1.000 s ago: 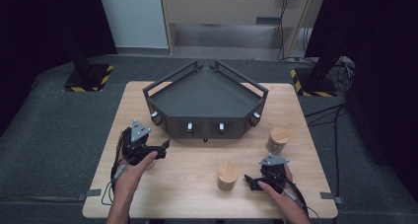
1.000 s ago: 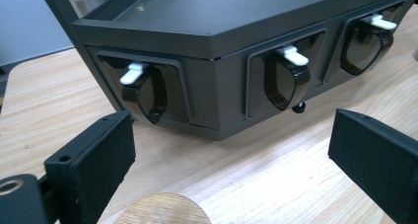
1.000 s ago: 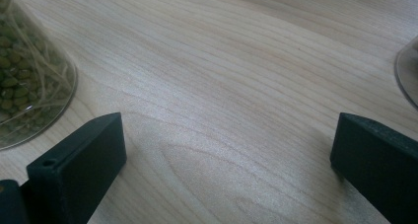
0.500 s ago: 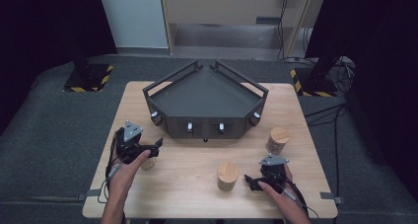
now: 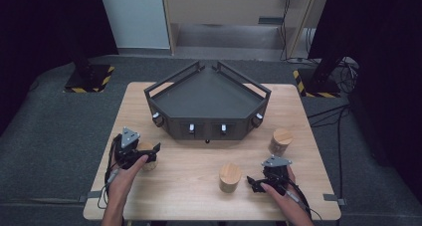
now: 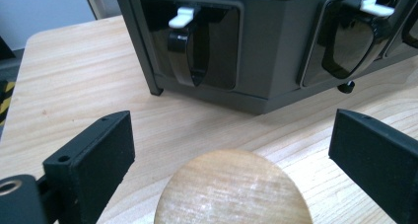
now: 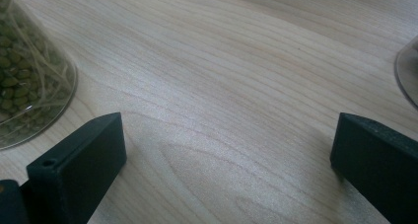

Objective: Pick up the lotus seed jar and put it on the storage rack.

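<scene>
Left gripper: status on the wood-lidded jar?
Left gripper open, jaws astride the wood-lidded jar, pads not touching. Right gripper open, nothing between jaws, low over the table. Black tray sits just beyond the jar; approach unobstructed.

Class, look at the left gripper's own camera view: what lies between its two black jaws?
In the left gripper view, the wooden lid of a jar sits between the open left gripper, untouched by either jaw.

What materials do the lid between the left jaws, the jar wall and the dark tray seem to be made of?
Lid: likely pale unvarnished wood, straight grain visible. Jar wall: clear glass or plastic, the green contents show through. Dark tray: probably matte grey plastic or painted metal.
</scene>
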Available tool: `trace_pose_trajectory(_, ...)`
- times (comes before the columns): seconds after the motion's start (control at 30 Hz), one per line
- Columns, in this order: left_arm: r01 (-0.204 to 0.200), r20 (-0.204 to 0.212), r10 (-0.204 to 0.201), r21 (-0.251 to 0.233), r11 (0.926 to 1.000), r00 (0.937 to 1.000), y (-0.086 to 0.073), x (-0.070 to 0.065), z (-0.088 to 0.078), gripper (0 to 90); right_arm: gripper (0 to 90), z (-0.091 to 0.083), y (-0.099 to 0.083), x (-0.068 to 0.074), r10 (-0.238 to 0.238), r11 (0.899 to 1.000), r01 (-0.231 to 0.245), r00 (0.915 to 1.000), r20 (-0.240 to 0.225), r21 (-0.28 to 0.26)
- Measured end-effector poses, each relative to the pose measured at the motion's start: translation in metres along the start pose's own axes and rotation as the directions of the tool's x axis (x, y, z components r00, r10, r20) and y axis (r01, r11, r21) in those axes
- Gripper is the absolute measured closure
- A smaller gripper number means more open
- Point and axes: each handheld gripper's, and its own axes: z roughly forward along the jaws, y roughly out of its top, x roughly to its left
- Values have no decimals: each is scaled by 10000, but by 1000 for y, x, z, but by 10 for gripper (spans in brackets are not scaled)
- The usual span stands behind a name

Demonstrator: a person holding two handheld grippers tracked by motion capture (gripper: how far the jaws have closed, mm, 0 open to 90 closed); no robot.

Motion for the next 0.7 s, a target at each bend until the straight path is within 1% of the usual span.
trace_pose_trajectory(0.23, -120, -13, 120, -21, 9999, 9999, -15, -2, 3, 27, 5, 0, 0, 0, 3, 10000, -3, 10000, 1, 1)
trace_pose_trajectory(0.43, 41, -40, -41, -65, 10000, 10000, -27, -3, 4, 30, 5, 0, 0, 0, 1, 10000, -1, 10000, 1, 1)
trace_pose_trajectory(0.7, 20, -26, -19, 83, 10000, 10000, -37, -3, 10, 39, 5, 0, 0, 0, 2, 10000, -2, 10000, 0, 1)
